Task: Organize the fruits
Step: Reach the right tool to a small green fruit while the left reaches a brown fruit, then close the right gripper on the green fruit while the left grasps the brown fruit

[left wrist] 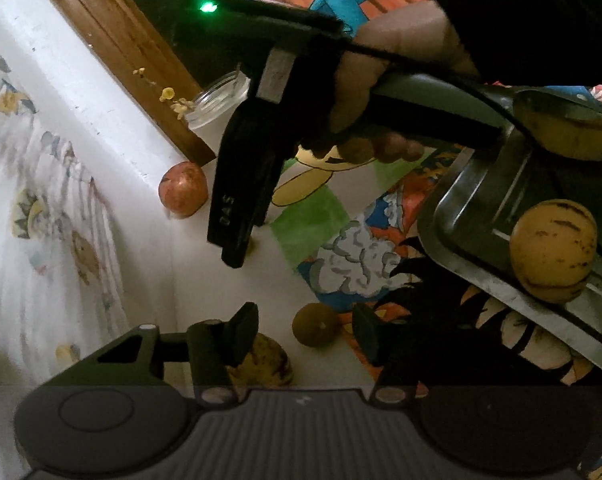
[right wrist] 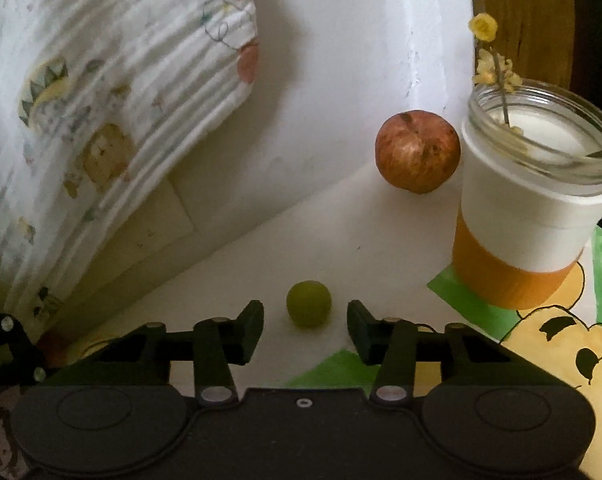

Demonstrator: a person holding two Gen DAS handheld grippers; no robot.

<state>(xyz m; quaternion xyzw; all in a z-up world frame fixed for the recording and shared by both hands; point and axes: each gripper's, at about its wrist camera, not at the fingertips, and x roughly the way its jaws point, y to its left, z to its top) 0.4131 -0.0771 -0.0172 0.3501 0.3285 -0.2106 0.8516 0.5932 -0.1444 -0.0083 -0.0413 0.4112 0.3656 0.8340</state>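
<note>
We are holding the right tool (right wrist: 305, 332) low over the white surface (right wrist: 261, 264), its two fingers standing apart with a small green fruit (right wrist: 309, 304) lying on the surface just ahead of the gap between them, touching neither. A red apple (right wrist: 417, 151) is sitting farther back against the white wall, just beside a glass jar (right wrist: 537, 196) with a white and orange band and a sprig of yellow flowers (right wrist: 491, 56). A printed cloth (right wrist: 101, 112) is hanging to the left.

We are keeping the left tool (left wrist: 305, 332) spread open too, gripping nothing. A brown round fruit (left wrist: 316, 325) is resting on the surface just ahead of its gap, and a spotted yellow fruit (left wrist: 267, 362) is lying partly hidden behind its left finger. To the right, a metal tray (left wrist: 481, 216) is holding two yellow, dark-flecked fruits (left wrist: 553, 250). From this view the right tool appears as a dark body held in a hand (left wrist: 385, 80), pointing down toward the surface near the apple (left wrist: 183, 189).
</note>
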